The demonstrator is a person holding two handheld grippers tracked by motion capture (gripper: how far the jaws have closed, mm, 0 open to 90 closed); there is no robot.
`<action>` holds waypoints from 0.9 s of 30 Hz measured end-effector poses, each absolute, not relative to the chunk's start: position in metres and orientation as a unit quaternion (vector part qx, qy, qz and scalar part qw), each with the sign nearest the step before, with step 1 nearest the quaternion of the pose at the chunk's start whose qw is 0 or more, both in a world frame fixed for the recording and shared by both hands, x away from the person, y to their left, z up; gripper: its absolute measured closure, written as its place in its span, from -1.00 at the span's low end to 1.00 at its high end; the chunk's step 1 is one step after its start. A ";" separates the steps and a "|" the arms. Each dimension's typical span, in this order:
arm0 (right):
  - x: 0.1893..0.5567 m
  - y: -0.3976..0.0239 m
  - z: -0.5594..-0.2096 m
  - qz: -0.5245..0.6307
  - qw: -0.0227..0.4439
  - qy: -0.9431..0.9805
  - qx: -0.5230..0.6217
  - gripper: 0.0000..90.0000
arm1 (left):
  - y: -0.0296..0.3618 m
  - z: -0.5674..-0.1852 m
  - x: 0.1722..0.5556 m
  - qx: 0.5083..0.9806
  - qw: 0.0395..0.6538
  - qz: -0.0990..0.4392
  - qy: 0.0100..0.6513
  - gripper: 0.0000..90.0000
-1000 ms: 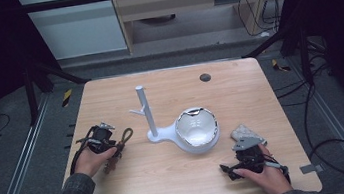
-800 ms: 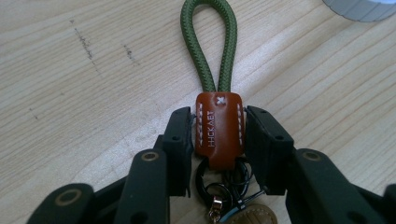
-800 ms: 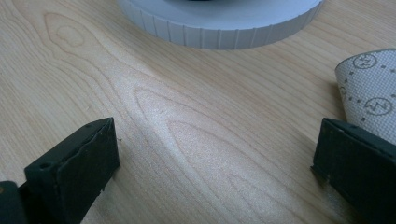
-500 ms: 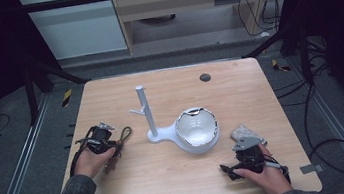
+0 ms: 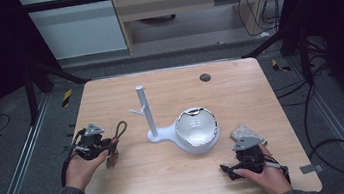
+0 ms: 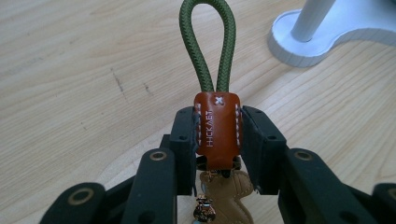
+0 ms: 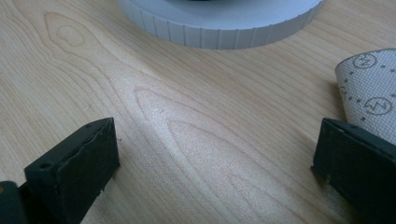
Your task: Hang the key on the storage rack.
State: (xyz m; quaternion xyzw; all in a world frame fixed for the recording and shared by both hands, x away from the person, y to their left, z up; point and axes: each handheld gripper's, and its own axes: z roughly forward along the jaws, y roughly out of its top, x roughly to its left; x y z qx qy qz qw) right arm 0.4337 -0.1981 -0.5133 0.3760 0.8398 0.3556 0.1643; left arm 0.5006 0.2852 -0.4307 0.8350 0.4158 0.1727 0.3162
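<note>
My left claw [image 6: 217, 135] pinches brown leather tab of keychain [image 6: 217, 126], green cord loop pointing toward white stand [image 5: 148, 115]. My right claw [image 7: 210, 163] spread wide, low over desk [image 5: 239, 88].

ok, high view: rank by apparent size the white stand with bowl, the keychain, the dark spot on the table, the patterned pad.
Largest to smallest:
1. white stand with bowl
2. keychain, partly hidden in the left tongs
3. patterned pad, partly covered; close to the keychain, order unsure
4. dark spot
</note>
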 end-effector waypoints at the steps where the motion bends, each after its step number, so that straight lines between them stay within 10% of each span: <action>1: 0.434 -0.198 -0.513 0.356 0.164 0.840 0.376 -0.99 | 0.285 -0.429 0.499 0.835 0.317 0.175 0.413 0.48; 27: 0.433 -0.198 -0.513 0.356 0.163 0.840 0.377 -1.00 | 0.279 -0.390 0.457 0.804 0.399 0.219 0.381 0.48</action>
